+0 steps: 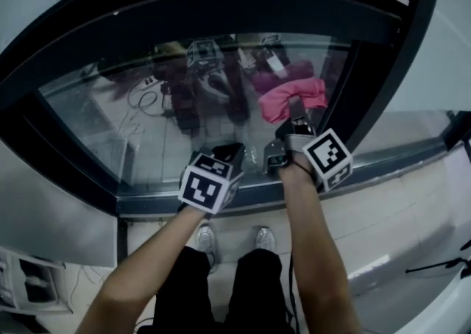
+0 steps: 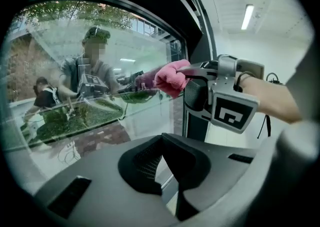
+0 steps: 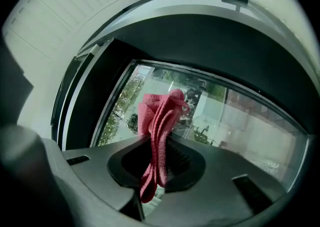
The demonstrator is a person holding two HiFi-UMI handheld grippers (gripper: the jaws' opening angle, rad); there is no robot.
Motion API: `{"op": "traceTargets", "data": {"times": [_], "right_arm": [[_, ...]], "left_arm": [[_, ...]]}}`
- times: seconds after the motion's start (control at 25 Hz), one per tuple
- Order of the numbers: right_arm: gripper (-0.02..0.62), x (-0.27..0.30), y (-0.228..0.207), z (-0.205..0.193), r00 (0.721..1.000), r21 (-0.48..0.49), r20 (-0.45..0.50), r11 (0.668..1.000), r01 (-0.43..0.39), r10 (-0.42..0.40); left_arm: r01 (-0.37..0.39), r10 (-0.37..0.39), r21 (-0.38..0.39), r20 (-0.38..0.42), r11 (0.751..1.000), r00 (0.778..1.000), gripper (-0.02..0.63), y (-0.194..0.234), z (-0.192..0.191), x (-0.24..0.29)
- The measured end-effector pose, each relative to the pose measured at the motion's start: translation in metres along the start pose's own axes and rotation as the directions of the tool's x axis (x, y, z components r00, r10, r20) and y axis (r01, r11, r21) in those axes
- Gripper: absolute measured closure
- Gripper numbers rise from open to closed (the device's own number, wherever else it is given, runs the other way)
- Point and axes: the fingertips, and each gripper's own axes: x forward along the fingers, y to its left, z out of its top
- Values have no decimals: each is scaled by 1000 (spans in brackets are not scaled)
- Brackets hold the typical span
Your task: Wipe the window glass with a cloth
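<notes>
- Right gripper (image 1: 293, 121): fingers clenched on pink cloth (image 1: 293, 97). Cloth bunched, loose tail hanging below fingers.
- Cloth wad against window glass (image 1: 110, 123), apparently touching, close to dark frame (image 1: 368, 75) at right.
- Left gripper (image 1: 229, 154): fingers closed together, nothing between them, low near sill (image 1: 412, 156).
- To wipe well: press wad flat with even pressure. Run overlapping strokes away from frame across pane. Let cloth alone meet glass, not hard fingertips. Hold left gripper clear of stroke path.

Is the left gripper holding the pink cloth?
No, the left gripper has its jaws together on nothing, while the pink cloth is pinched in the right gripper.
</notes>
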Motion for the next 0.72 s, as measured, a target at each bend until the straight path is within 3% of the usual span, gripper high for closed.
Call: {"op": "traceTargets", "data": {"times": [0.72], "right_arm": [[554, -50, -91, -44, 992, -74, -58, 991, 108, -112]], "left_arm": [[-2, -6, -72, -104, 997, 995, 604, -19, -79, 36]]}}
